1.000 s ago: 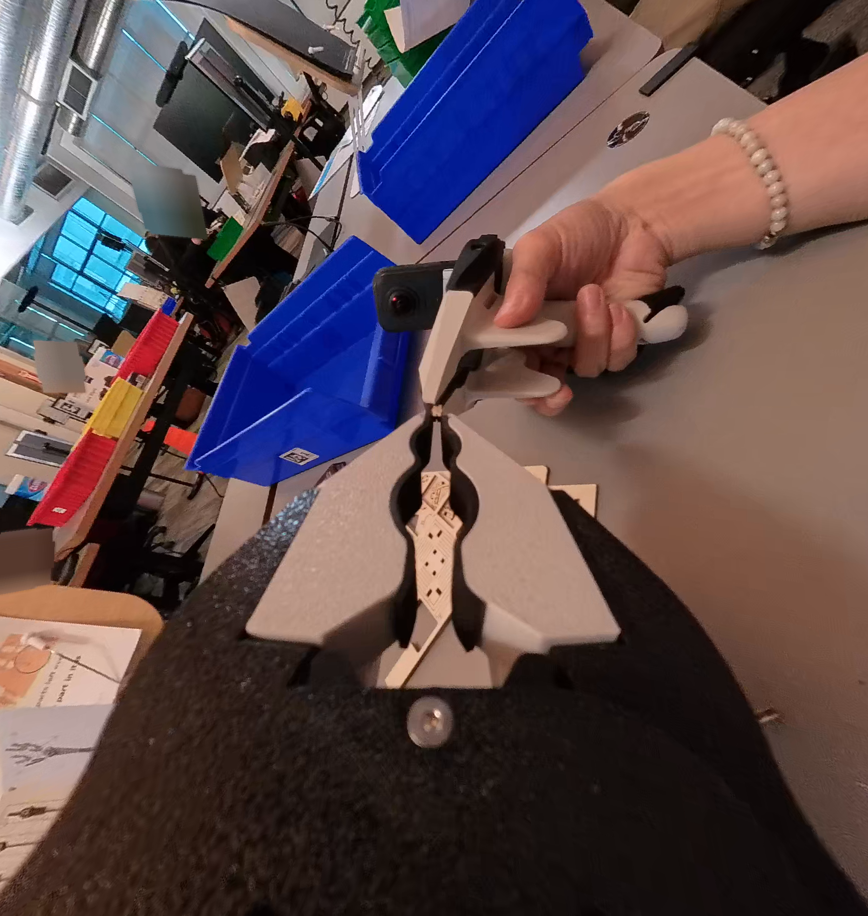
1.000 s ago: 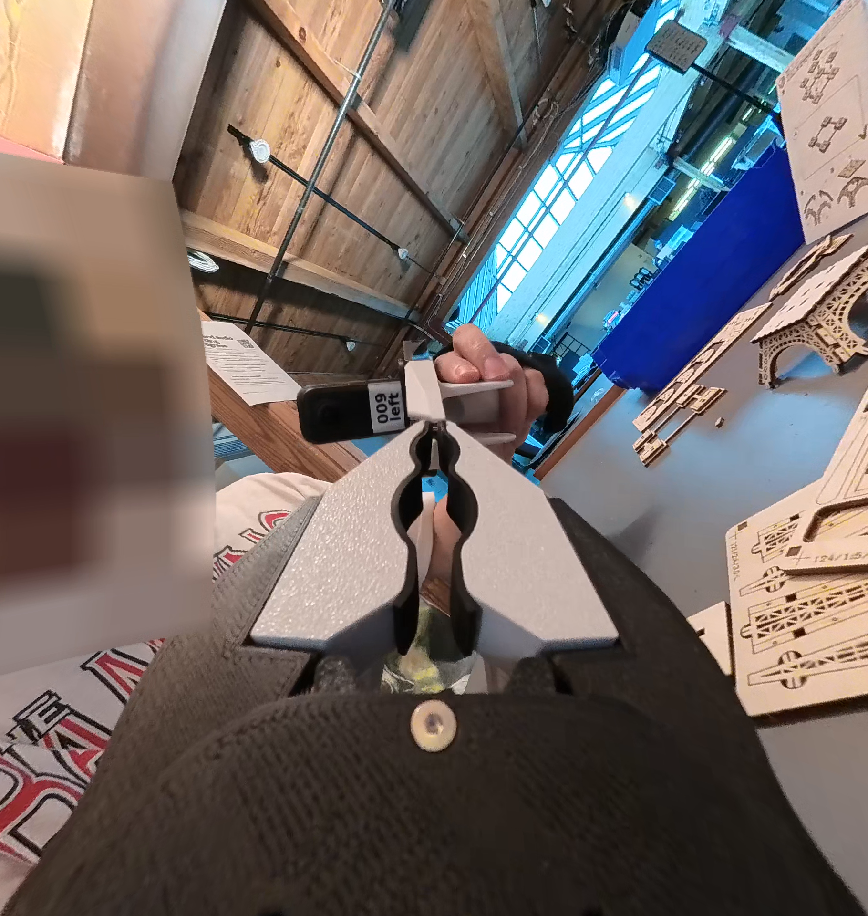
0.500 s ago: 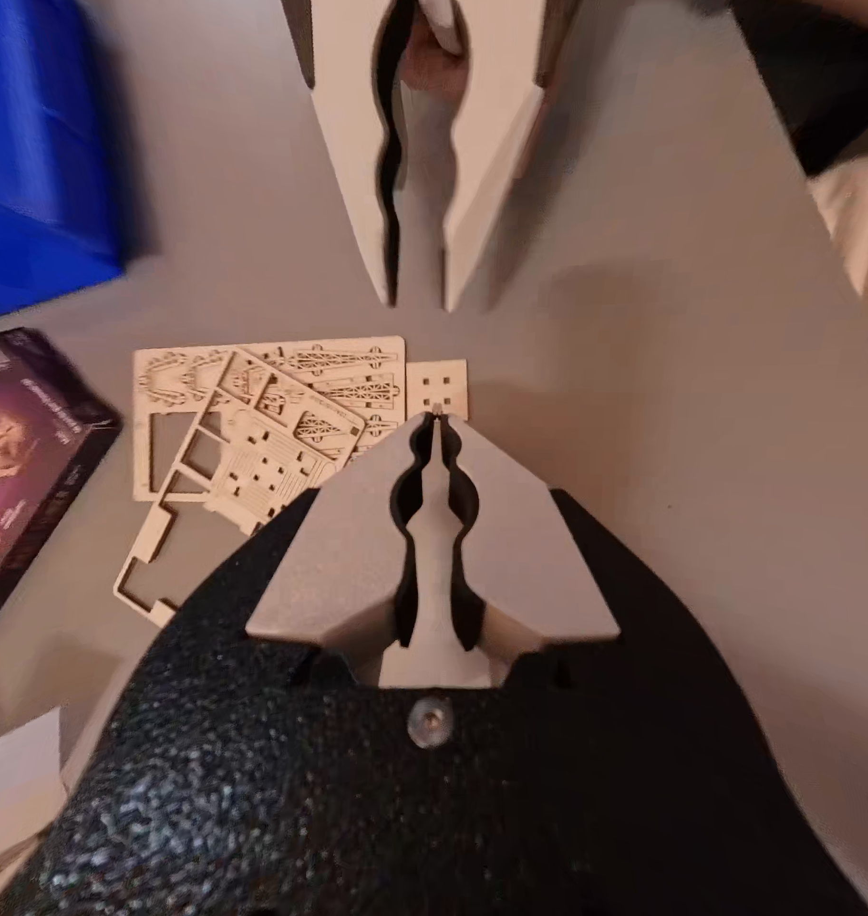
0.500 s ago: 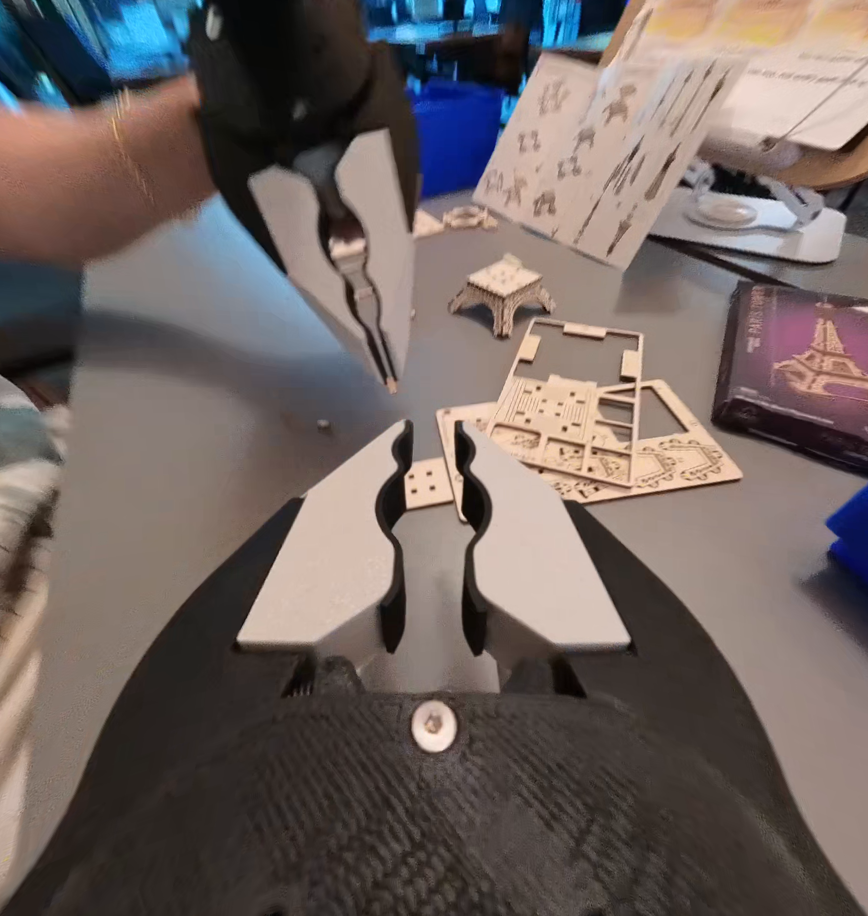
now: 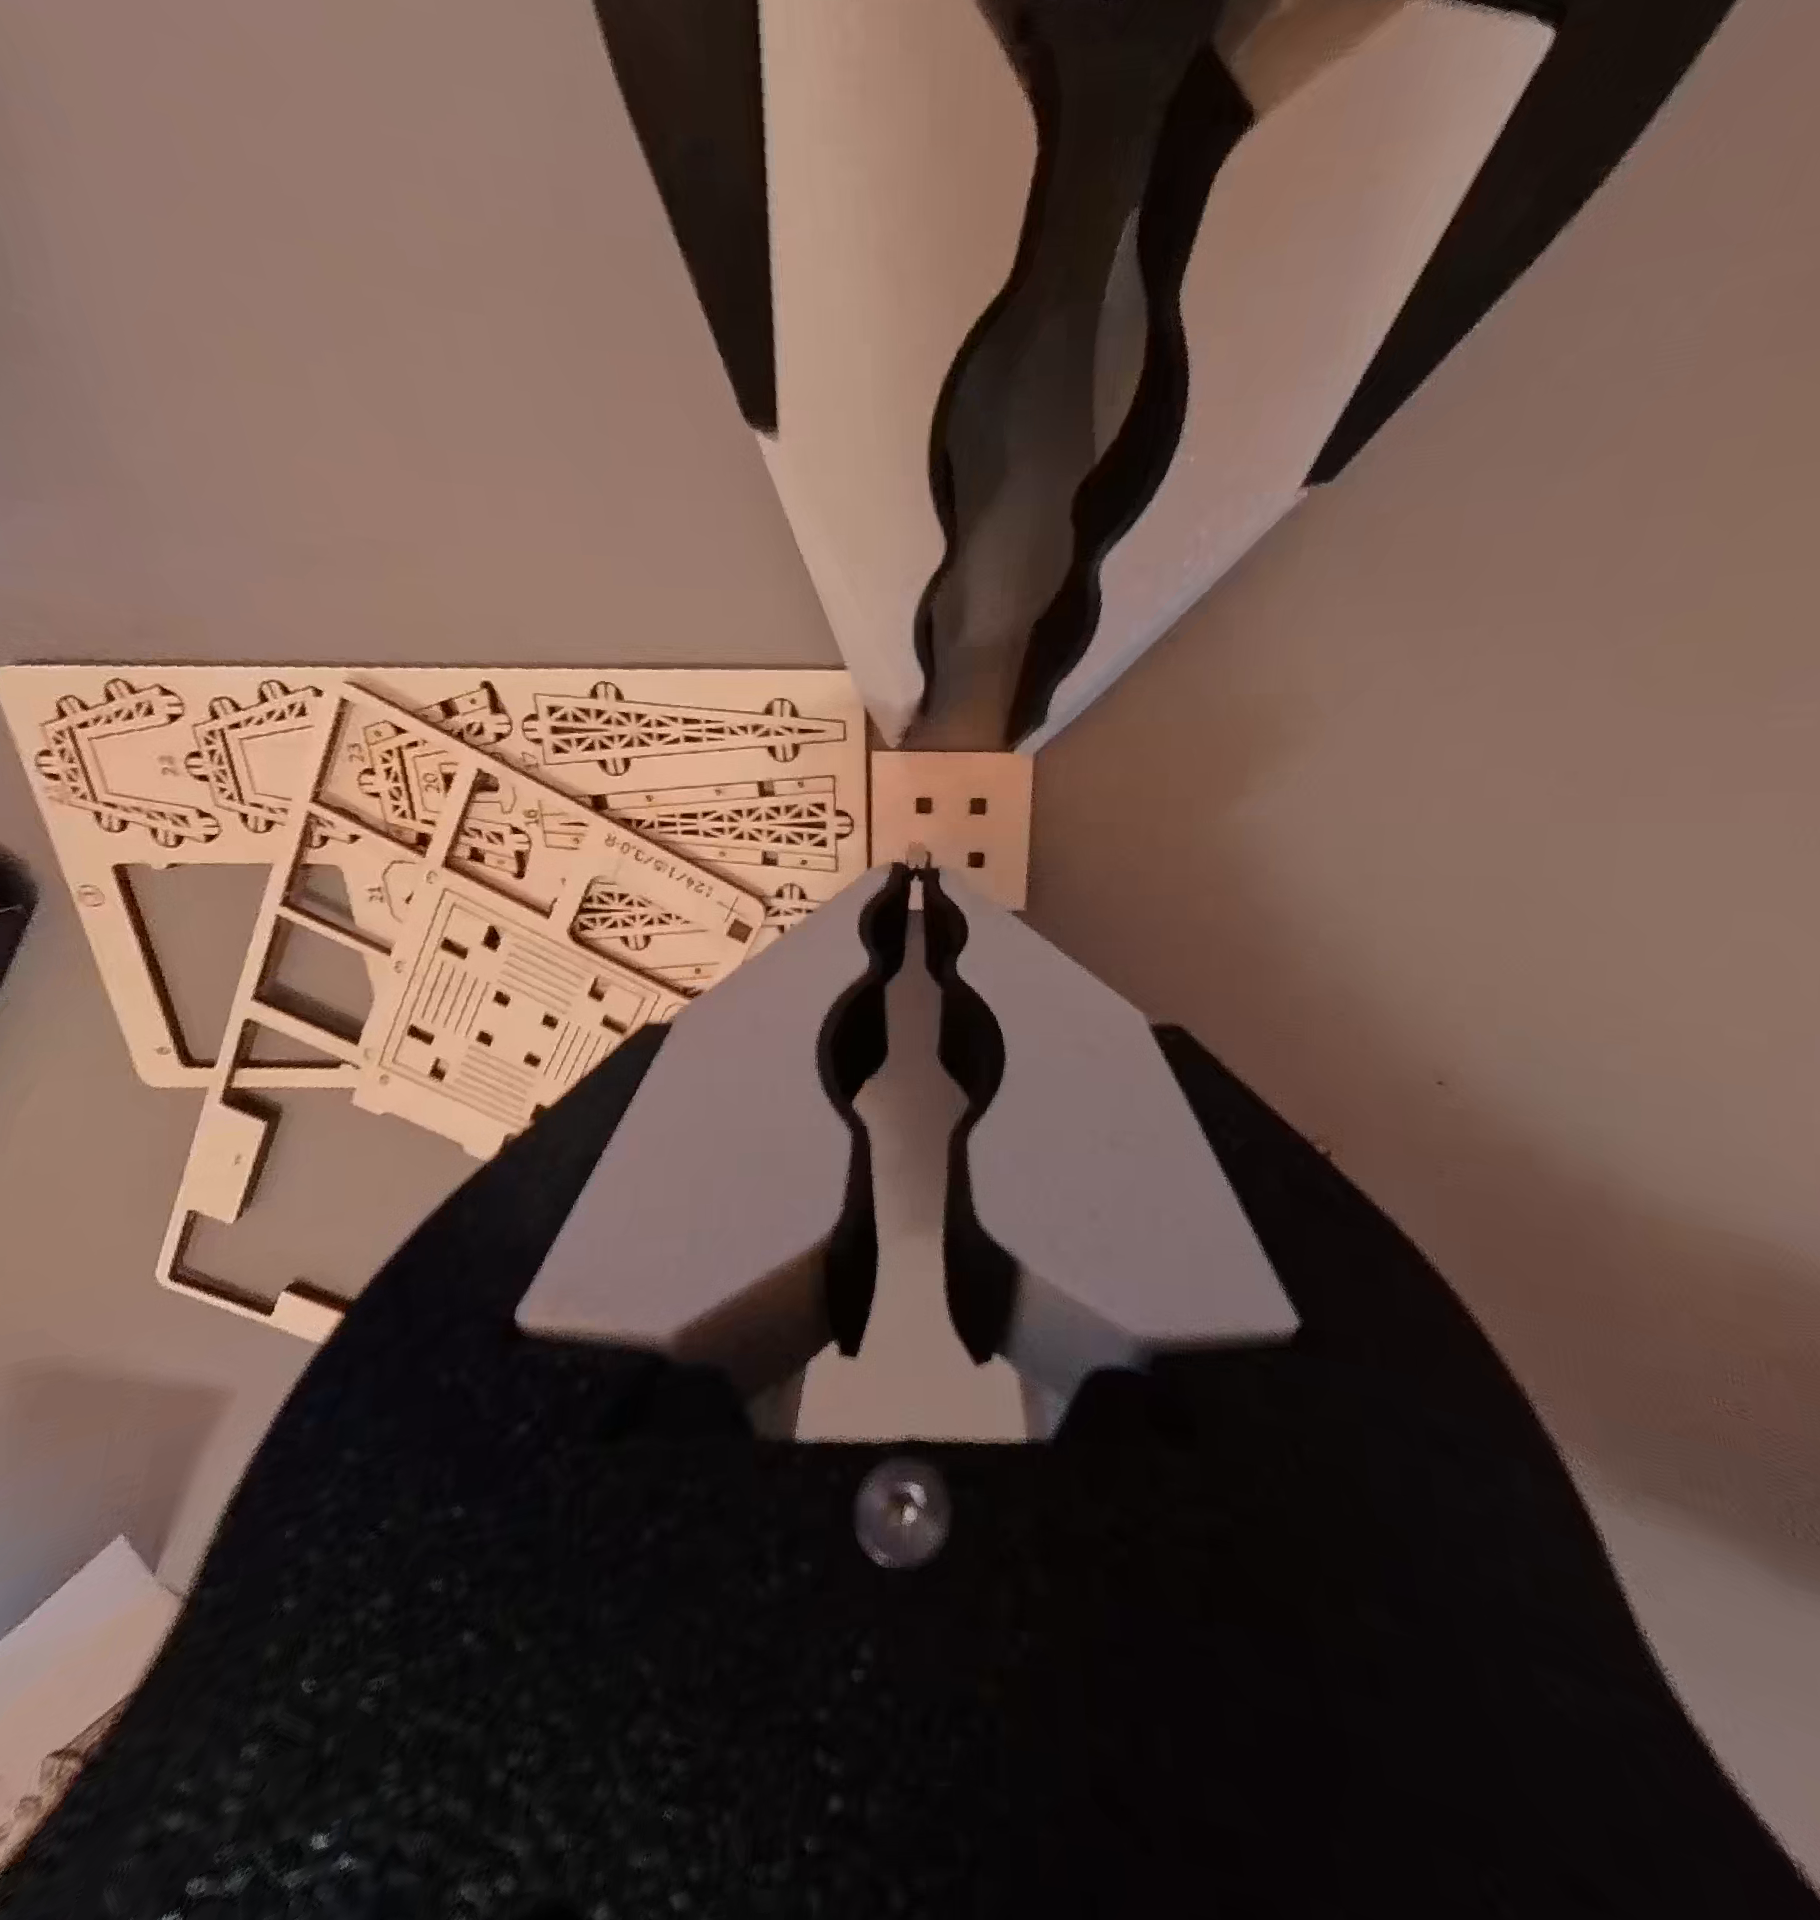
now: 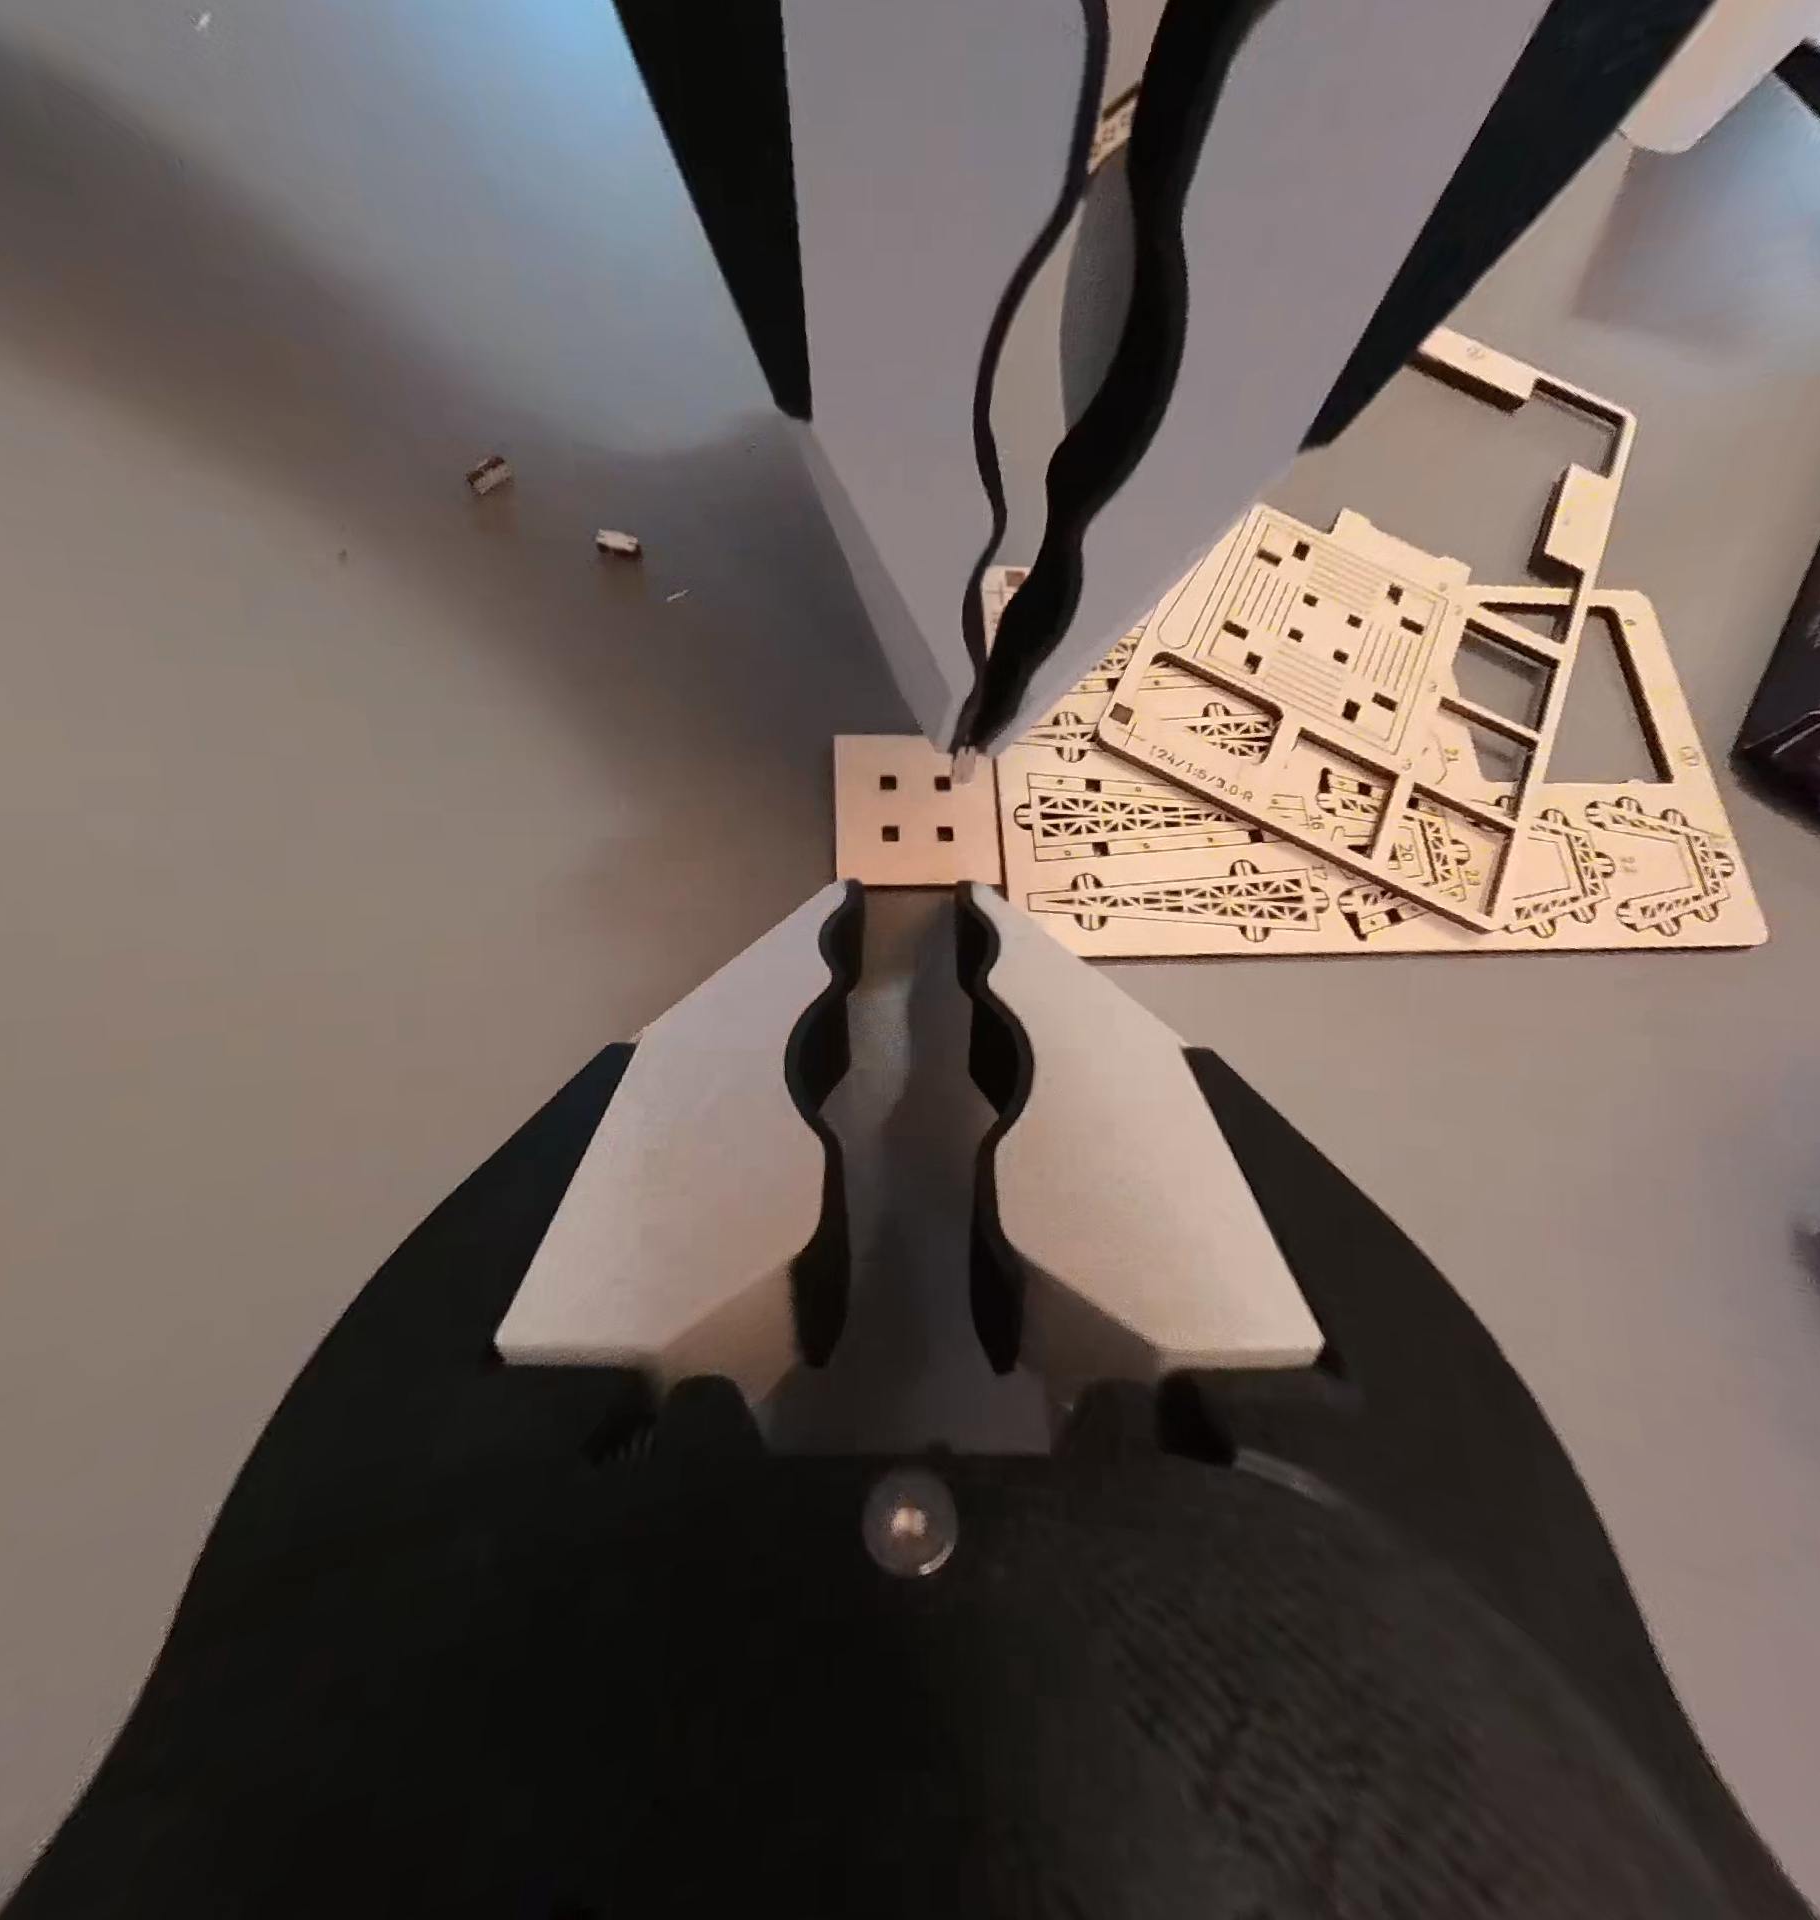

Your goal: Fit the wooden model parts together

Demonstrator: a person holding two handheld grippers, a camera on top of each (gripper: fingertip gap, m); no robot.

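Note:
A small square wooden plate with four holes (image 5: 994,831) lies flat on the grey table; it also shows in the right wrist view (image 6: 911,854). My left gripper (image 5: 916,871) is shut on a tiny wooden piece (image 5: 918,854) at its tip. The tip sits over one hole of the plate, at the plate's near left. In the right wrist view the left gripper (image 6: 966,771) comes down from the top, with the tiny piece (image 6: 963,795) at the far right hole. My right gripper (image 6: 911,888) is open and empty, its tips at the plate's near edge. It also shows in the left wrist view (image 5: 960,732).
Two stacked wooden part sheets (image 5: 418,883) lie beside the plate; they also show in the right wrist view (image 6: 1353,748). A dark box (image 6: 1810,707) lies beyond them. Two small wood scraps (image 6: 488,476) lie on the table (image 6: 262,831). White paper (image 5: 54,1631) is near me. Less than 4 cm separates the two grippers' tips.
Both grippers swung down from facing each other in the air to the table and closed in on the square plate. The right gripper opened.

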